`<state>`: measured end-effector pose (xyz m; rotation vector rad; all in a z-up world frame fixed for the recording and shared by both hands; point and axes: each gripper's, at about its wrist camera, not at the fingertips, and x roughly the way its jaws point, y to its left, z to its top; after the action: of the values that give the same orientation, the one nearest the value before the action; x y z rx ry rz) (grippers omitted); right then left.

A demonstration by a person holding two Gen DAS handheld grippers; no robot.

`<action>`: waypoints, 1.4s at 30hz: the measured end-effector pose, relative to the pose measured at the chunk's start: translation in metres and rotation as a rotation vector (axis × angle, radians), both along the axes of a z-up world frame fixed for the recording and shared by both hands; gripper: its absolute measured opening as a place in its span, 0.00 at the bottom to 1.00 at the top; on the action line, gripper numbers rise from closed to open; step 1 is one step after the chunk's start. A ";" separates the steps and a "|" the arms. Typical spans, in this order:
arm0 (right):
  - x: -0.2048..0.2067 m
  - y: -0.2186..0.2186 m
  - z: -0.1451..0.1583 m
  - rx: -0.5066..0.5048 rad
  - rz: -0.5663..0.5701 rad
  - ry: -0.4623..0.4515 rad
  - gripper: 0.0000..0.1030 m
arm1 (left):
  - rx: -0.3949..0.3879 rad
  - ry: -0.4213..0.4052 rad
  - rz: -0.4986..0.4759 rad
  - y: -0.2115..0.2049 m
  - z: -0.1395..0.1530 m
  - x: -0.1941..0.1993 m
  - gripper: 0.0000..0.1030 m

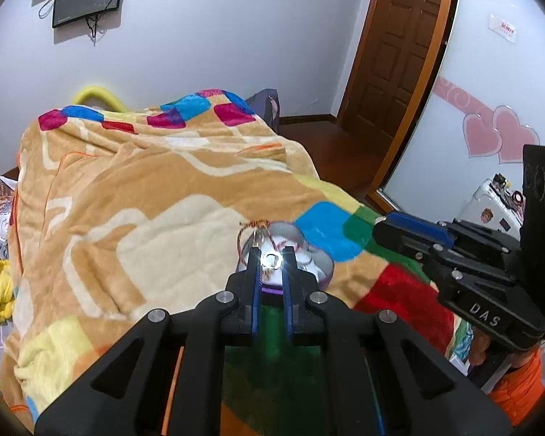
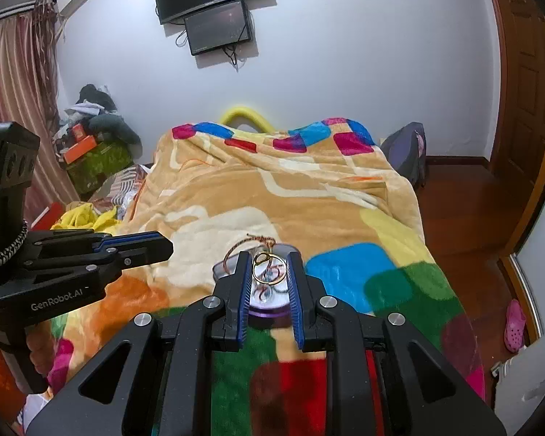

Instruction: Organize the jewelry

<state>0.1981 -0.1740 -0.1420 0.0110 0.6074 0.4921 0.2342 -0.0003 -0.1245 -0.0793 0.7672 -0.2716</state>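
On the bed's blanket (image 2: 309, 196) sits the purple-rimmed jewelry dish (image 2: 269, 310), a braided cord (image 2: 241, 245) draped over its rim. My left hand-held gripper (image 1: 271, 254) pinches a glinting ring (image 1: 271, 259); my right hand-held gripper (image 2: 269, 258) is part-open around a gold ring (image 2: 267, 272), contact unclear. Next, I judge, lower and release into the dish.

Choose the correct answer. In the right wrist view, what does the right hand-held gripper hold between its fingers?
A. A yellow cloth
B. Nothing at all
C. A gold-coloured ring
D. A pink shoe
C: in the right wrist view a thin gold-coloured ring sits between the fingers of the right hand-held gripper, above the purple jewelry box on the blanket.
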 end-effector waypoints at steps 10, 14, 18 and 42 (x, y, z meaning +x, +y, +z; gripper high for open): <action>0.018 0.011 -0.020 -0.004 0.014 0.050 0.17 | -0.014 0.040 -0.005 -0.001 -0.019 0.025 0.09; 0.026 0.015 -0.029 -0.014 0.022 0.075 0.17 | -0.013 0.062 -0.013 -0.003 -0.029 0.033 0.09; 0.033 0.017 -0.037 -0.022 0.027 0.100 0.17 | -0.009 0.084 -0.022 -0.006 -0.038 0.042 0.09; 0.029 0.024 -0.031 -0.074 0.065 0.132 0.30 | -0.004 0.094 -0.006 -0.001 -0.032 0.037 0.26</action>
<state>0.2269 -0.1498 -0.1731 -0.0467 0.7571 0.5342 0.2709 -0.0010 -0.1570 -0.0942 0.8607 -0.2770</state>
